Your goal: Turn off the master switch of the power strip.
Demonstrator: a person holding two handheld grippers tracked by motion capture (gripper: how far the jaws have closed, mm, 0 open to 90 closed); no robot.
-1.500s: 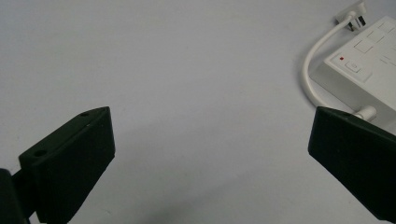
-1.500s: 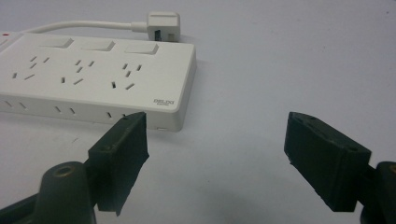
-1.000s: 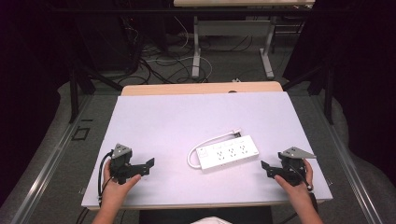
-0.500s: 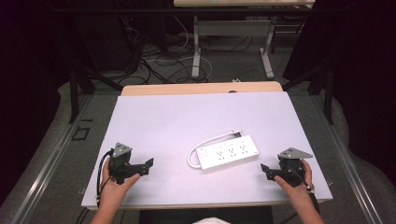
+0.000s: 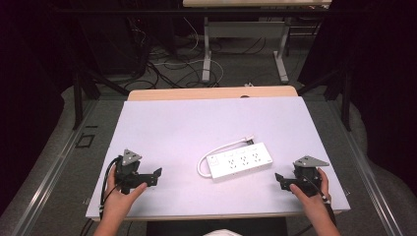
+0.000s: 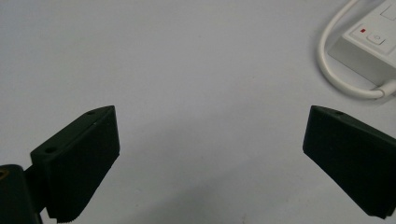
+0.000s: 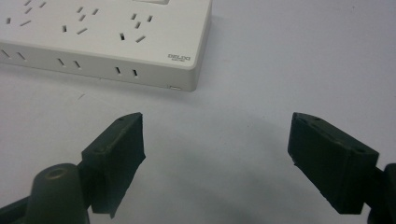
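Observation:
A white power strip (image 5: pixel 239 160) lies flat on the white table (image 5: pixel 187 128), right of centre, with its short white cable (image 5: pixel 216 150) looped off its left end. My left gripper (image 5: pixel 156 176) rests near the front left, held by a hand, jaws wide apart and empty. In the left gripper view the strip's switch end (image 6: pixel 369 44) and cable (image 6: pixel 336 74) sit at the upper right beyond the gripper (image 6: pixel 210 158). My right gripper (image 5: pixel 278 179) rests at the front right, open and empty. In the right gripper view, the strip's socket face (image 7: pixel 107 37) lies just beyond the gripper (image 7: pixel 215 163).
The table's front edge (image 5: pixel 216 215) runs just below both hands. Behind the white top a wooden strip (image 5: pixel 211 93) shows, then floor with cables (image 5: pixel 167 64) and another table's metal legs (image 5: pixel 206 49).
Both grippers have stayed almost in place; the right one has shifted very slightly. The power strip has not moved.

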